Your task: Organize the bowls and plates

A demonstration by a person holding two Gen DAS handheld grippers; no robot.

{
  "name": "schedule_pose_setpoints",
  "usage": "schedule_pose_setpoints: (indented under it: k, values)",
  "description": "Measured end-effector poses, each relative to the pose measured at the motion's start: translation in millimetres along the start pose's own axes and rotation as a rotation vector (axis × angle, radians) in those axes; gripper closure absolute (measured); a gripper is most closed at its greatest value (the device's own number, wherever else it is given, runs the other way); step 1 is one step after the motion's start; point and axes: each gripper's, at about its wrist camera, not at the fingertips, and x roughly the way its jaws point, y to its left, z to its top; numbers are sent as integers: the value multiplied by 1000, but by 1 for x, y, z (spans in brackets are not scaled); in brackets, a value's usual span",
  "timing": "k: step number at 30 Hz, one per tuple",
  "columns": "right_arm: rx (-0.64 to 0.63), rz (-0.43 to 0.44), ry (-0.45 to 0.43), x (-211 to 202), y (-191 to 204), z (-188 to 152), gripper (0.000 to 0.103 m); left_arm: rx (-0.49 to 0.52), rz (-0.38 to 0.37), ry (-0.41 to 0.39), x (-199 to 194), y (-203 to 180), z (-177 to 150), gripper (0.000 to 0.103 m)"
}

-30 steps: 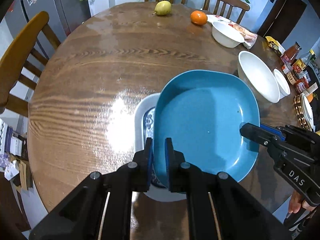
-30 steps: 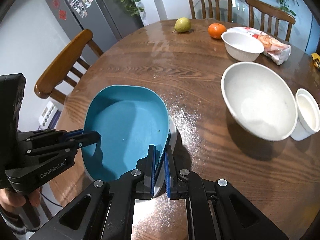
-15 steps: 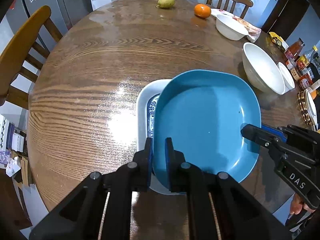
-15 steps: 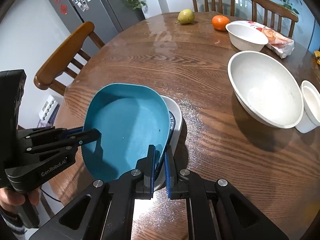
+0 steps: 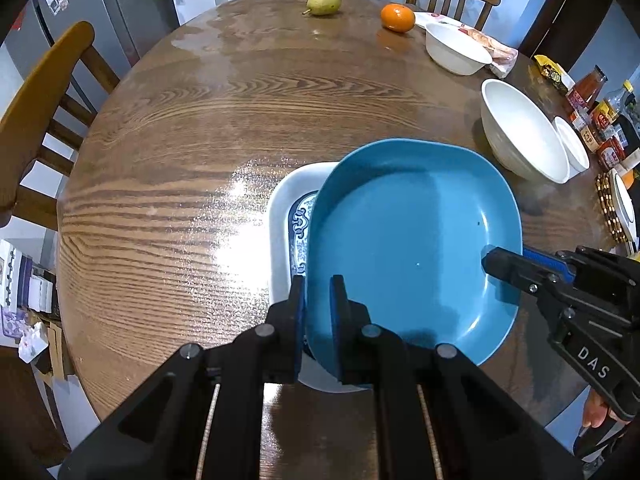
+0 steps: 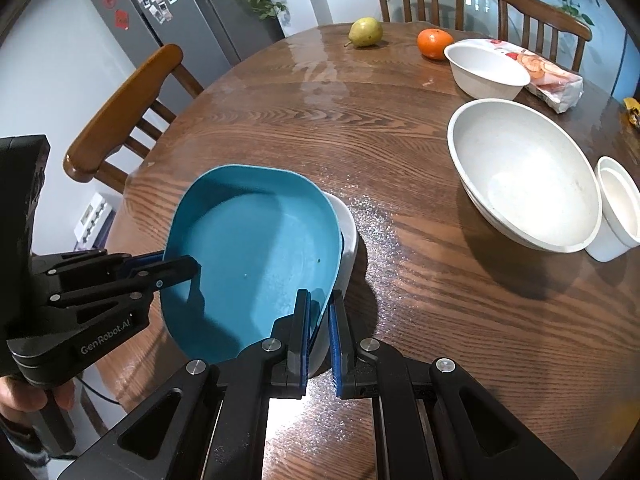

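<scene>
Both grippers hold a blue square plate (image 5: 412,240) by opposite rims. My left gripper (image 5: 318,292) is shut on its near-left rim; my right gripper (image 6: 319,308) is shut on its right rim. The blue plate (image 6: 256,256) hangs just above a white plate with a blue pattern (image 5: 288,208), overlapping most of it; the white plate's edge (image 6: 348,236) shows beside it in the right wrist view. A large white bowl (image 6: 524,176), a small white cup (image 6: 618,216) and a second white bowl (image 6: 486,70) stand to the right.
The round wooden table (image 5: 200,140) also carries a pear (image 5: 324,0), an orange (image 5: 397,18), a snack bag (image 6: 548,76) and sauce bottles (image 5: 592,108) at the far right. Wooden chairs (image 6: 120,108) surround it. A fridge (image 6: 160,20) stands behind.
The blue plate, held by both grippers, has moved a little further over the white plate. Both grips are unchanged.
</scene>
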Motion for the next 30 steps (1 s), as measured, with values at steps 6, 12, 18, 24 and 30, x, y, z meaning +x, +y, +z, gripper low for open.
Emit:
schedule_pose_setpoints:
  k: [6, 12, 18, 24, 30]
  values:
    - [-1, -2, 7, -1, 1, 1, 93, 1, 5, 9, 1, 0, 1, 93]
    - [-6, -2, 20, 2, 3, 1, 93, 6, 11, 23, 4, 1, 0, 92]
    - [-8, -4, 26, 4, 4, 1, 93, 3, 14, 37, 8, 0, 0, 92]
    - [-7, -4, 36, 6, 4, -1, 93, 1, 17, 45, 11, -1, 1, 91]
    - [-7, -5, 37, 7, 5, -2, 92, 2, 20, 45, 11, 1, 1, 91]
